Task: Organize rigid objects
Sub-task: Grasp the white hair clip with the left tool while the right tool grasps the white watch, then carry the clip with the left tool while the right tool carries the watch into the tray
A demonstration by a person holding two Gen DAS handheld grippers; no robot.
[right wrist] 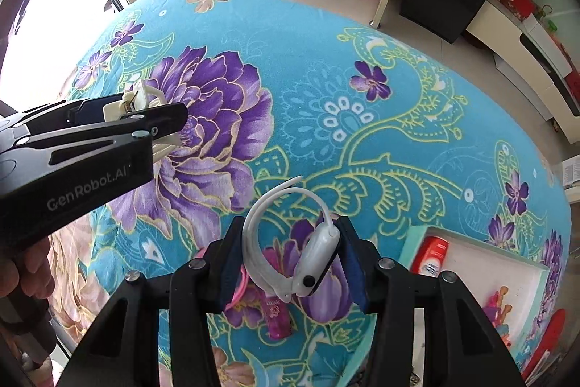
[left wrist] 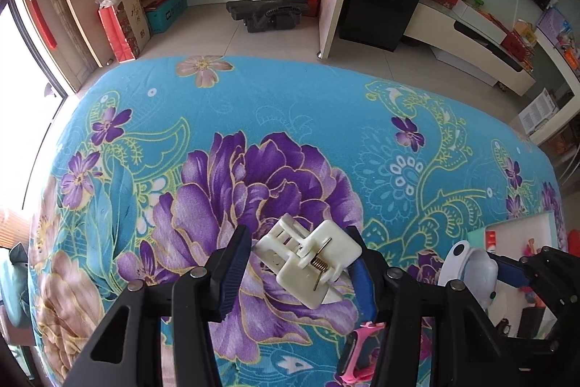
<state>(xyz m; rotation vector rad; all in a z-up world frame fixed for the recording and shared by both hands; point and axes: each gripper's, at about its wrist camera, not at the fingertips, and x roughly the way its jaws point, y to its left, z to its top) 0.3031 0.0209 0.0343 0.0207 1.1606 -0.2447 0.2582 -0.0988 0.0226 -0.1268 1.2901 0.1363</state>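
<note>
A white clip [left wrist: 308,260] is gripped by the left tool [left wrist: 297,269] above the flowered bed [left wrist: 290,118]. A white watch [right wrist: 311,263] is gripped by the right tool [right wrist: 290,263], left of the box [right wrist: 482,242].

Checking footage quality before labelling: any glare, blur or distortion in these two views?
Left wrist: window blown out at the left edge, fisheye bends the bedspread; white clip sharp. Right wrist: same window glare, strong bending; white watch in focus.

floral blue bedsheet [right wrist: 326,68] carries tray [right wrist: 482,238], pink watch [left wrist: 357,356], pink tube [right wrist: 277,318]
</note>
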